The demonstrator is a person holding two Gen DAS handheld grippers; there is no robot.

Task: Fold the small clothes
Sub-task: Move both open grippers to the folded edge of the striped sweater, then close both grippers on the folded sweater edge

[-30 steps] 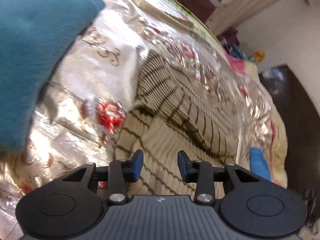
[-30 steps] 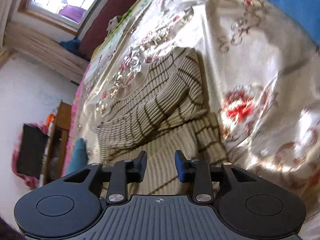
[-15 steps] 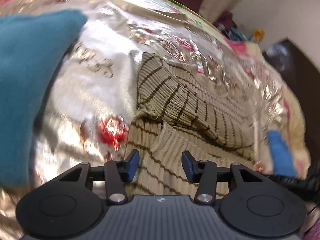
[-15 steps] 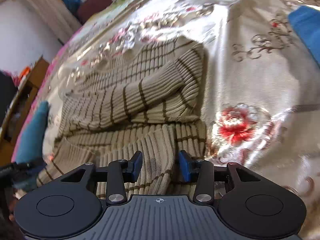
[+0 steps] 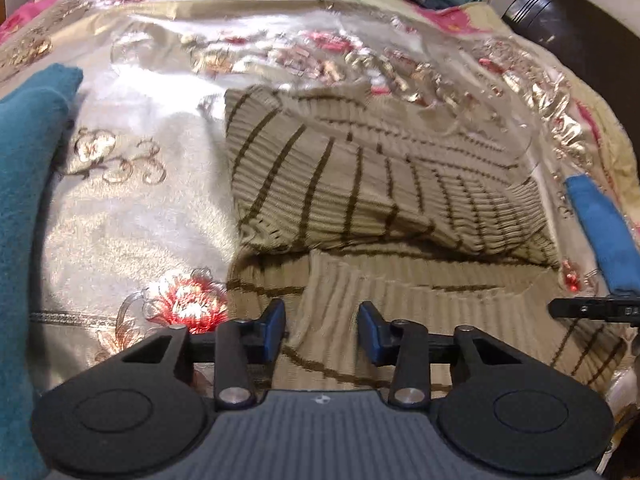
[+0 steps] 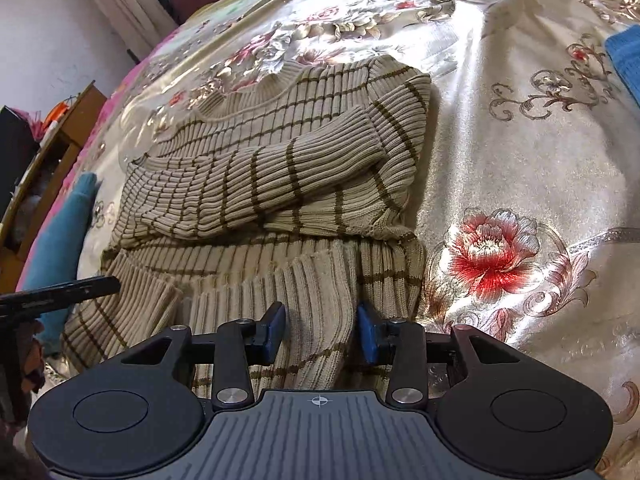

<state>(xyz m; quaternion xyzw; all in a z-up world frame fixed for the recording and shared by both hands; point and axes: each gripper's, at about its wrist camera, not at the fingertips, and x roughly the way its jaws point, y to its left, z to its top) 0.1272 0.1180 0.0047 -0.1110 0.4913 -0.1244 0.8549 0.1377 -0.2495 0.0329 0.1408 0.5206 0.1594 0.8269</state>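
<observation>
Satin bedspread (image 5: 120, 216), gold with embroidered flowers, covers the bed; dark headboard at top right, folded teal cloth (image 5: 28, 200) at the left edge.

Left wrist view: striped ribbed sweater (image 5: 360, 184) lies flat straight ahead of the left tongs (image 5: 322, 330), sleeves folded across the chest. Hem end is nearest, directly under and between the blue pads (image 5: 276, 326). Tongs closing, pads part-way apart with a raised ridge of knit between them; no clear pinch seen. Blue fingertip of the other tool shows at far right, beside the same hem.

Right wrist view: same sweater (image 6: 280, 168), long axis running away from the camera, collar at the far end, hem near. Right tongs (image 6: 322, 330) closing, pads apart, a fold of hem knit standing between them; contact on the right-hand pad (image 6: 366, 332) possible, cannot tell.

Judgement: both tongs sit at the hem's two corners, about equally near. Fold would carry the hem away toward the collar, along the long axis.
</observation>
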